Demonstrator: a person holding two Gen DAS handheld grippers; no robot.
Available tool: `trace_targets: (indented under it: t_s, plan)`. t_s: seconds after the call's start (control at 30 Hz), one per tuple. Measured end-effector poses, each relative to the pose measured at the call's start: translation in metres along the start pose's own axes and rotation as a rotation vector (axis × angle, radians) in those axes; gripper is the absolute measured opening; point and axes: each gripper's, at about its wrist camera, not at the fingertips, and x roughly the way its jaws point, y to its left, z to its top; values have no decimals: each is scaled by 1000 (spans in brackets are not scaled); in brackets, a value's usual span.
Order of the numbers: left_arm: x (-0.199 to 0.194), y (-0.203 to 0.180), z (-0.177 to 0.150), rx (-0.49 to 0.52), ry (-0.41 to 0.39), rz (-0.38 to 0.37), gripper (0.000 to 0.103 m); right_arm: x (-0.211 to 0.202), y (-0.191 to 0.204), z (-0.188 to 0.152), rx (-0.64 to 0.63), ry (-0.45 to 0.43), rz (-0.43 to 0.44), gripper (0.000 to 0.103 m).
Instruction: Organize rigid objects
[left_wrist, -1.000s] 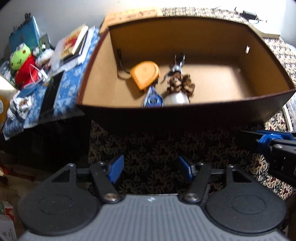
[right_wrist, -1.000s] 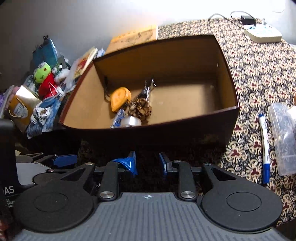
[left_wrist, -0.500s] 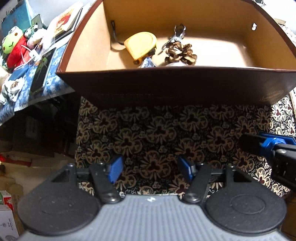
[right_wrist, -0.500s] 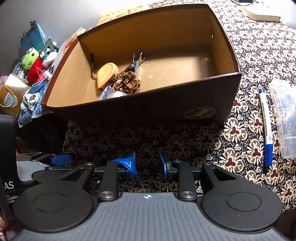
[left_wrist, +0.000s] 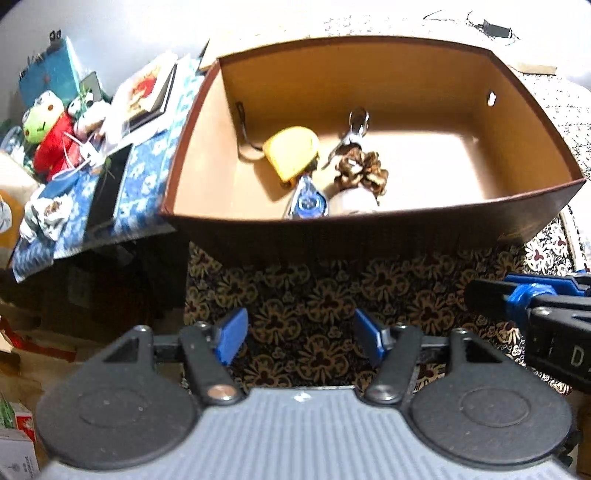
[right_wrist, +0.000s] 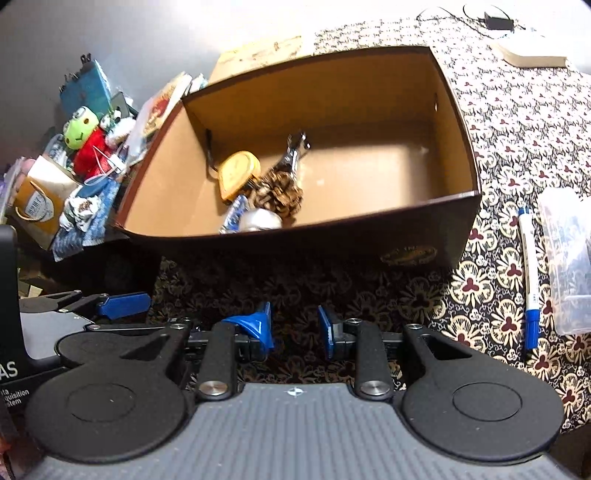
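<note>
I find my left gripper (left_wrist: 299, 334) spread wide and empty over the patterned surface (left_wrist: 303, 291). At twelve o'clock stands the brown box (left_wrist: 369, 232), holding a yellow tape measure (left_wrist: 291, 153), pinecone (left_wrist: 364, 173) and metal clip (left_wrist: 354, 127). My right gripper (right_wrist: 295, 330) is parted narrowly, empty; a blue marker (right_wrist: 528, 280) lies at two o'clock.

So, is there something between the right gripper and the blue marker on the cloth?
Nothing visible blocks it. The right gripper is open and empty, and only bare patterned cloth lies between it and the marker. The clear plastic container sits just beyond the marker.
</note>
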Motion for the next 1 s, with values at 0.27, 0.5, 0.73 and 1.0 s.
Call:
trace_targets:
  t_s: [0.27, 0.5, 0.73, 1.0]
  plan:
    - [-14, -1, 2, 11, -37, -7, 66, -12, 6, 0, -8, -35, 10, 10]
    - [-26, -5, 7, 17, -81, -16, 66, -26, 7, 3, -17, -79, 11, 10]
    - [-38, -5, 15, 12, -123, -21, 66, -36, 8, 9, -29, -124, 10, 10]
    - [-41, -2, 31, -5, -149, -21, 66, -42, 13, 22, -51, -186, -3, 10]
